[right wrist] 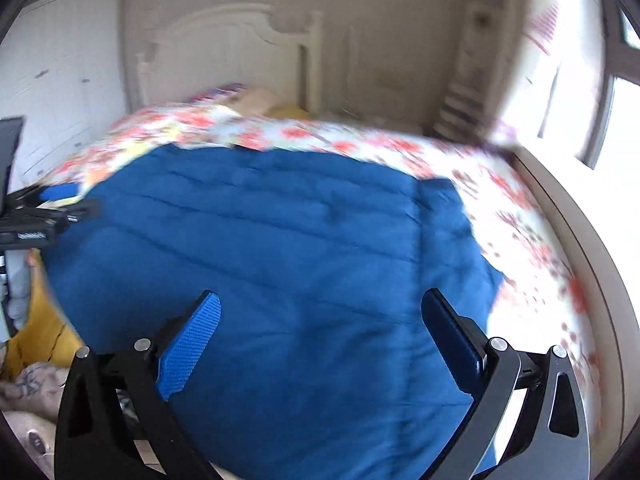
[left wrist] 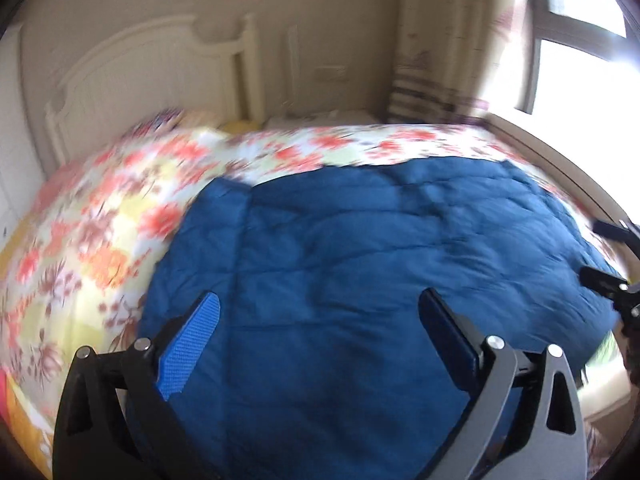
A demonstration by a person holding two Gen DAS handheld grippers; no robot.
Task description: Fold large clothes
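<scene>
A large dark blue quilted garment (left wrist: 360,248) lies spread on a bed with a floral sheet (left wrist: 100,216). It also fills the middle of the right wrist view (right wrist: 280,240). My left gripper (left wrist: 320,308) is open above the garment's near part, with nothing between its blue pads. My right gripper (right wrist: 320,308) is open too, above the near part of the garment. The right gripper shows at the right edge of the left wrist view (left wrist: 612,276). The left gripper shows at the left edge of the right wrist view (right wrist: 44,220). Both views are blurred.
A white headboard (left wrist: 152,64) stands at the far end of the bed. A window (left wrist: 580,64) and a curtain (left wrist: 448,40) are at the right. A white wardrobe (right wrist: 60,80) stands at the left. Yellow fabric (right wrist: 48,328) lies at the bed's near left.
</scene>
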